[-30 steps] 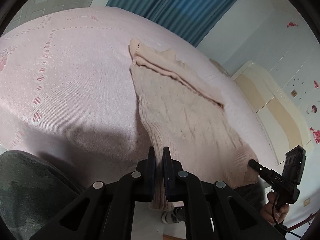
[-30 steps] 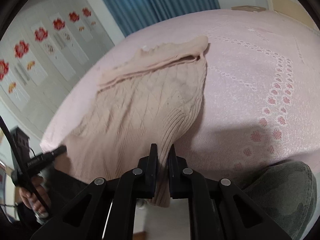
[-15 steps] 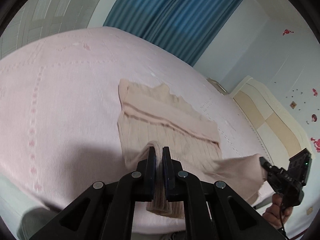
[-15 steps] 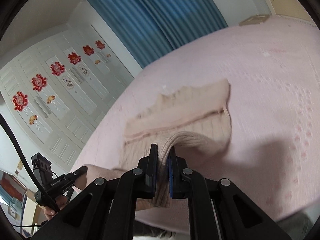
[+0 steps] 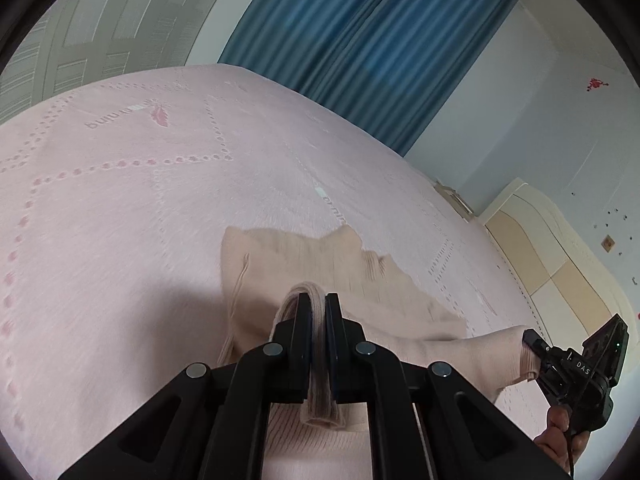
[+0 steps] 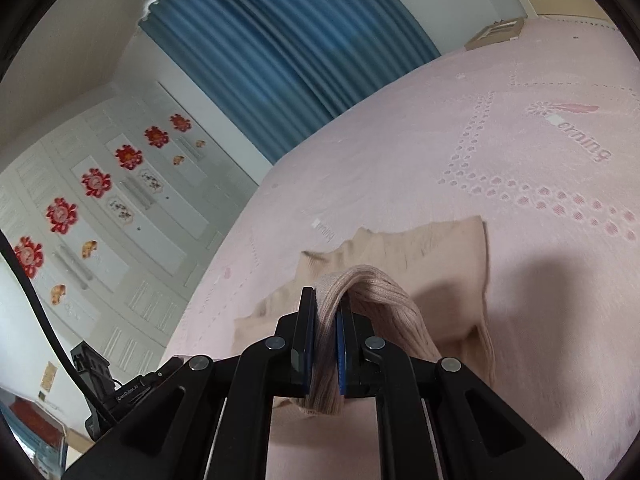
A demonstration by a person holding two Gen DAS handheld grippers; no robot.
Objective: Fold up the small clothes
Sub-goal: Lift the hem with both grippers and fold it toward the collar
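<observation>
bedroom, blue curtains (image 5: 360, 40) at the far wall, white wardrobe doors (image 6: 100, 208) with red flower decals. work surface is a pink bedspread (image 5: 120, 200) with dotted diamond pattern.

beige knit sweater (image 5: 280, 264) lies on the bedspread, collar end away from the person. a second ago it was spread long and flat toward the near bed edge; half a second ago the hem was already up and travelling. now the hem end is carried forward over the body, the visible flat part much shorter, cloth arching over the fingers.

left gripper (image 5: 316, 320): fingers clamped on a ribbed hem corner, fabric bunched between the pads and hanging below. right gripper (image 6: 326, 320): same, pinching the other hem corner, knit draped over its right finger. both held level with each other, above the lower layer.

reading: bottom-to-top fold in mid-swing, roughly halfway. hem not yet laid down. next call is likely lowering both corners evenly near the collar (image 6: 360, 240) before letting go; uneven drop would skew the edge. motion blur on the sweater, so exact edge alignment can't be judged.
</observation>
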